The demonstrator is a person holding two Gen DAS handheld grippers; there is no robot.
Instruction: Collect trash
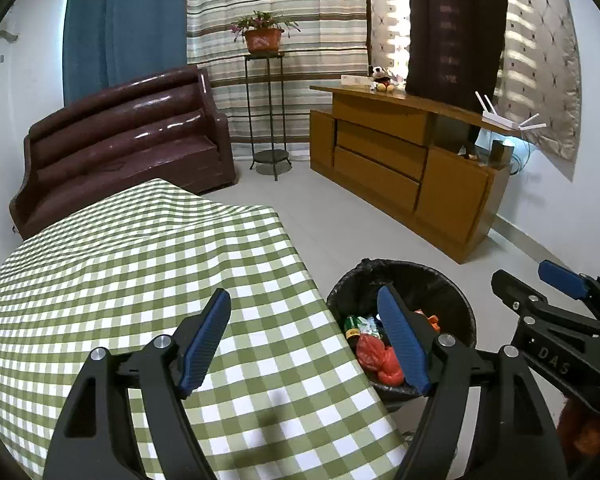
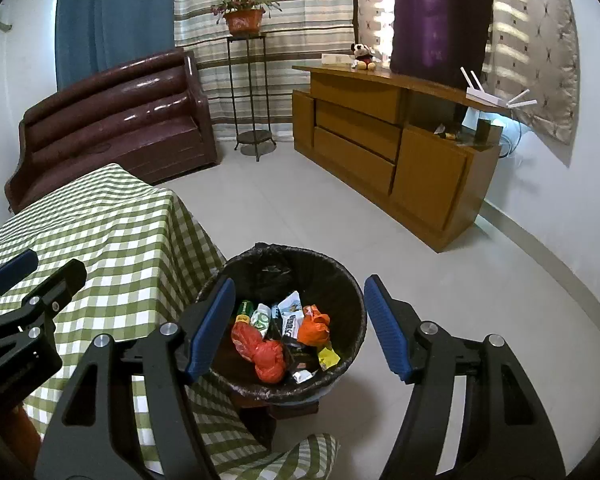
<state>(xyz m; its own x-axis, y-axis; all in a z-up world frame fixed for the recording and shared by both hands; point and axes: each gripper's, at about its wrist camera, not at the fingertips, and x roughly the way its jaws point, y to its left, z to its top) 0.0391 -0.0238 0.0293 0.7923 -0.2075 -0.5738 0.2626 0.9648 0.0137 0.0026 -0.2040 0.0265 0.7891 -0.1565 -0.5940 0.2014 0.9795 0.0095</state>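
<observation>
A black-lined trash bin (image 2: 340, 276) stands on the floor beside the table; it also shows in the left wrist view (image 1: 440, 280). Inside lie red and orange plastic bags (image 2: 266, 354), wrappers and a green bottle. My right gripper (image 2: 300, 328) is open and empty, held above the bin. My left gripper (image 1: 304, 338) is open and empty over the table's right edge, next to the bin. The right gripper (image 1: 540, 284) shows at the right of the left wrist view. The left gripper (image 2: 36, 272) shows at the left of the right wrist view.
The table has a green checked cloth (image 1: 140, 264). A dark brown sofa (image 1: 128, 136) stands behind it, a plant stand (image 1: 266, 112) at the back, and a wooden cabinet (image 1: 400, 168) along the right wall. Pale tiled floor (image 2: 460, 280) lies around the bin.
</observation>
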